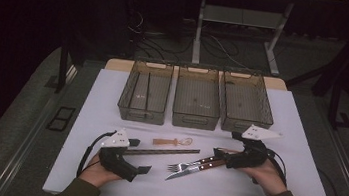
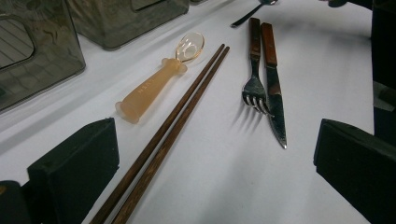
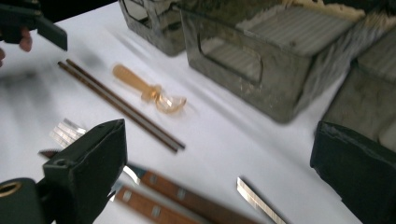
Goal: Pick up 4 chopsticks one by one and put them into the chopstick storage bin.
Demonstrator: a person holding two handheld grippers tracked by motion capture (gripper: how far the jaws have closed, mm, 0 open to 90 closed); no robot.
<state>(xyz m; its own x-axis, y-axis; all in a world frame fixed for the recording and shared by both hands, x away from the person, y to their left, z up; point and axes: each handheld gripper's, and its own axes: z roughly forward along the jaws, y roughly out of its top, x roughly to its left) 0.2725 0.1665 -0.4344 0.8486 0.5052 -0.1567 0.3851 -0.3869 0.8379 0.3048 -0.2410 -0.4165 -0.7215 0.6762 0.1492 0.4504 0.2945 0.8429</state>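
Observation:
A pair of dark wooden chopsticks (image 1: 163, 152) lies on the white table, with an amber plastic spoon (image 1: 172, 141) just behind it. A wood-handled fork (image 1: 188, 165) and knife (image 1: 189, 171) lie side by side to the right. My left gripper (image 1: 141, 169) is open near the chopsticks' left end. In the left gripper view the chopsticks (image 2: 163, 135) run between the wide jaws of the left gripper (image 2: 215, 179). My right gripper (image 1: 219, 155) is open at the fork and knife handle ends. The handles (image 3: 177, 198) lie low between the spread jaws of the right gripper (image 3: 219, 179).
Three smoky translucent bins (image 1: 197, 101) stand in a row at the back of the table; the left bin (image 1: 145, 97) has a divider. A thin metal utensil handle (image 3: 257, 200) lies by the right gripper. The table's front edge is close to both hands.

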